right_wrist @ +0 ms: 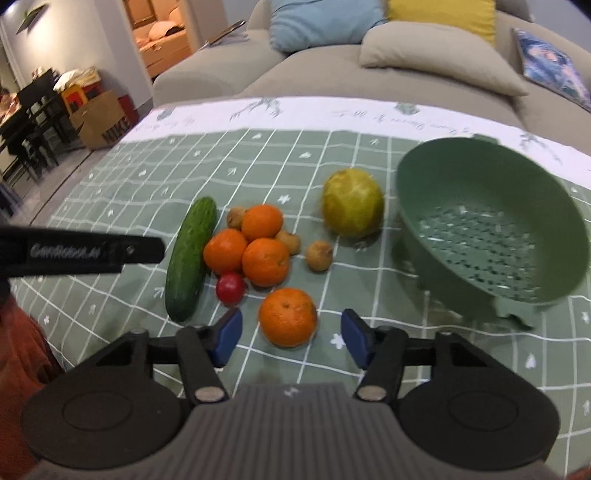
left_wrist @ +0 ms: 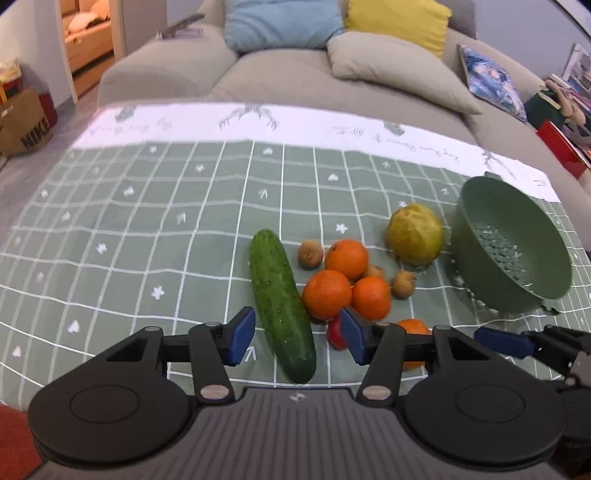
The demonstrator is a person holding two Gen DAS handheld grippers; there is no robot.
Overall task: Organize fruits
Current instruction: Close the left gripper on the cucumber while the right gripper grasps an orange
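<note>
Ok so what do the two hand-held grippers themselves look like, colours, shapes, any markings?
Both look alike. The left hand-held gripper and the right hand-held gripper each have a ribbed grey body, two round black discs, black linkage arms with silver pivot pins, and blue pads on the fingertips. Seen from the right wrist, the left one's black side carries pale lettering, too blurred to read.

Left gripper [left_wrist: 297,341] and right gripper [right_wrist: 291,338] gape, angled downward.

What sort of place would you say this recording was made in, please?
Most likely a home living room: a grey sofa with cushions stands behind a low table under a green checked tablecloth.
</note>
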